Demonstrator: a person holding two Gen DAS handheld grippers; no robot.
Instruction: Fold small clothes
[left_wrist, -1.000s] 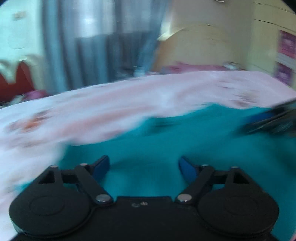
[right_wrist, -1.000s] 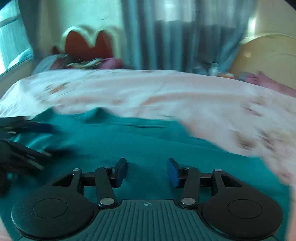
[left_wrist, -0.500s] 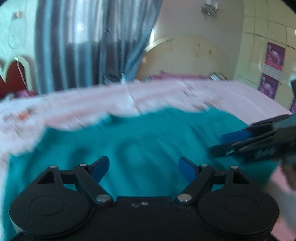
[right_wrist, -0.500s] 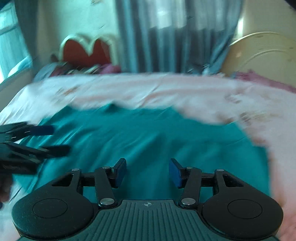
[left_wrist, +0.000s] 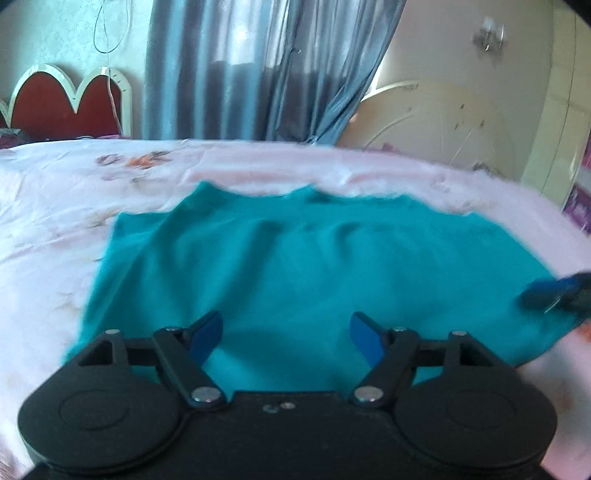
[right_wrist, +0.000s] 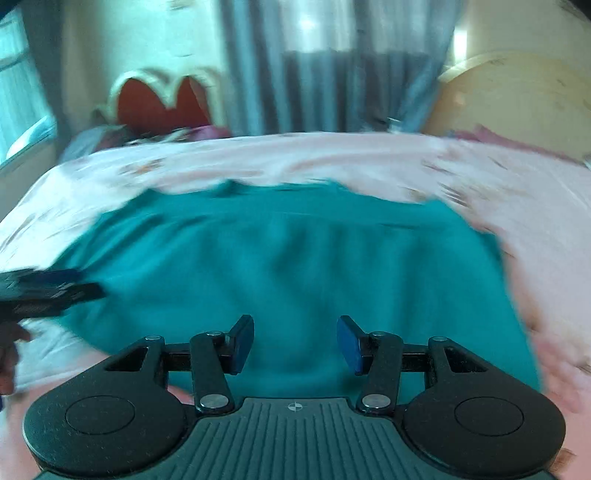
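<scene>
A teal garment (left_wrist: 314, 266) lies spread flat on the pink floral bedsheet (left_wrist: 55, 206); it also shows in the right wrist view (right_wrist: 295, 266). My left gripper (left_wrist: 286, 336) is open and empty above the garment's near edge. My right gripper (right_wrist: 295, 343) is open and empty above the near edge too. The right gripper's blue tips (left_wrist: 554, 290) appear at the garment's right corner in the left wrist view. The left gripper (right_wrist: 48, 288) appears at the garment's left edge in the right wrist view. Both views are blurred.
A red heart-shaped headboard (left_wrist: 66, 99) stands at the far left, grey-blue curtains (left_wrist: 266, 70) behind the bed, and a cream round headboard (left_wrist: 443, 125) at the far right. Pillows and dark cloth (right_wrist: 155, 134) lie at the bed's far end.
Both grippers have drawn back and up from the garment, so more of it and the sheet shows. The garment now lies spread flat. Both stay open.
</scene>
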